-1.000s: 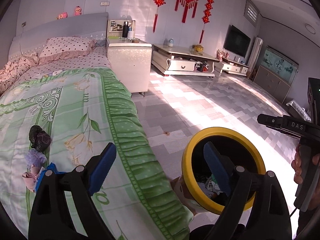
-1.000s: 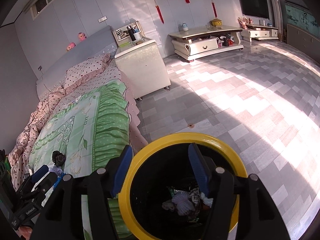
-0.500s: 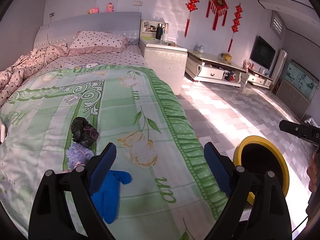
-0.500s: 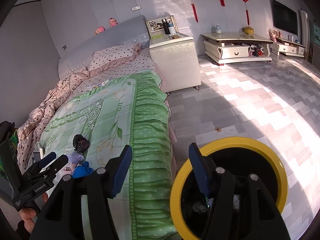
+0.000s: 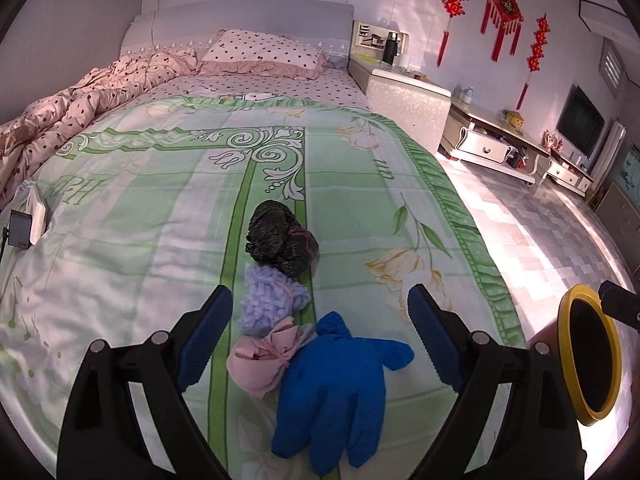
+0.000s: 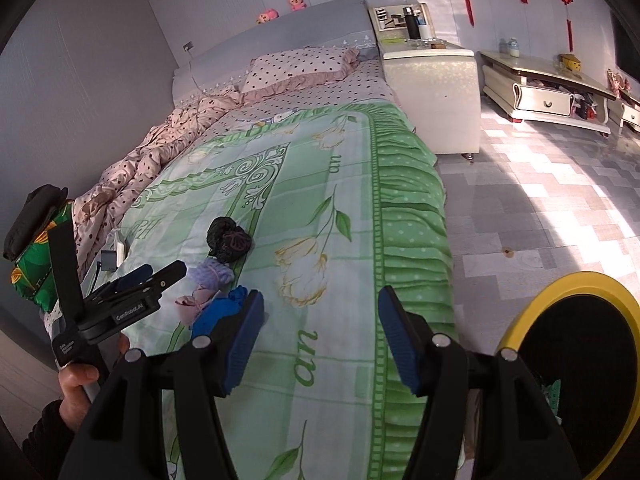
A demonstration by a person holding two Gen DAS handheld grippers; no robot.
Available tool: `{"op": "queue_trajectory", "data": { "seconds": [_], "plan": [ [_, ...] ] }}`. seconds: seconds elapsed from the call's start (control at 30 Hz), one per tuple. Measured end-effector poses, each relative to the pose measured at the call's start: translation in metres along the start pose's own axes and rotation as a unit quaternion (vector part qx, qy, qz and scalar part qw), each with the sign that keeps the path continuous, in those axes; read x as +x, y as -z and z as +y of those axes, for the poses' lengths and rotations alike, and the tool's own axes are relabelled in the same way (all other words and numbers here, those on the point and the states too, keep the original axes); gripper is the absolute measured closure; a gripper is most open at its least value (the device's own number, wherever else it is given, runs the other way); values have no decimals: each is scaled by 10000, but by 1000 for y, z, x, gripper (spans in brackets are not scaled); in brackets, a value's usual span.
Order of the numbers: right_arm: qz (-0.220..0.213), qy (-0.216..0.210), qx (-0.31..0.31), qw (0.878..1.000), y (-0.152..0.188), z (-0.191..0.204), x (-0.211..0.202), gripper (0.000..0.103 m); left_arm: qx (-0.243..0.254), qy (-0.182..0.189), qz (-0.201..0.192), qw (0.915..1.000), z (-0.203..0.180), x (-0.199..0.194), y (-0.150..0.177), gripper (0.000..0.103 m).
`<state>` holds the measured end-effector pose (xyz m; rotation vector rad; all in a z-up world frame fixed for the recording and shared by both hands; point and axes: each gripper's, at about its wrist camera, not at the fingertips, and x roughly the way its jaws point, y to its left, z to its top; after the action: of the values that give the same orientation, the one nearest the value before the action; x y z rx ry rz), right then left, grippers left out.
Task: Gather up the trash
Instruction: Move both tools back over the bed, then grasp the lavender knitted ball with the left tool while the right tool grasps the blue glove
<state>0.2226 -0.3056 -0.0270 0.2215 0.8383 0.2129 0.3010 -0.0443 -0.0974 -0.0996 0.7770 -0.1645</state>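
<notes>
Both grippers have swung away from the yellow-rimmed bin [image 5: 591,354] toward the bed; the left gripper [image 5: 316,334] now hangs wide open and empty over the blue glove [image 5: 332,392], the right gripper [image 6: 320,334] partly open, holding nothing. Pink bundle [image 5: 262,364], lilac wad [image 5: 270,302] and black bag [image 5: 280,240] lie in a touching row beyond. Best to drop straight down, pinching the glove alone

I log: green floral quilt [image 5: 160,208] across the bed; polka-dot pillow [image 5: 264,54] at grey headboard [image 5: 240,20]; white bedside cabinet [image 6: 432,80]; low TV stand [image 6: 544,88]; red hanging knots [image 5: 506,10]; wall television [image 5: 580,126].
</notes>
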Motion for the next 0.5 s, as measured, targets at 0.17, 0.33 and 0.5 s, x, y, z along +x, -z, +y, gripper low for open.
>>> {"op": "queue_trajectory", "data": {
  "seconds": [0.17, 0.33, 0.5],
  "plan": [
    [385, -234, -153, 9989, 12, 26, 38, 47, -161, -131, 157, 9997, 28, 23, 2, 18],
    [677, -394, -330, 9964, 23, 52, 70, 47, -264, -183, 287, 9991, 46, 41, 4, 18],
    [995, -509, -542, 9923, 35, 73, 99, 47, -360, -114, 408, 9985, 57, 58, 8, 18]
  ]
}}
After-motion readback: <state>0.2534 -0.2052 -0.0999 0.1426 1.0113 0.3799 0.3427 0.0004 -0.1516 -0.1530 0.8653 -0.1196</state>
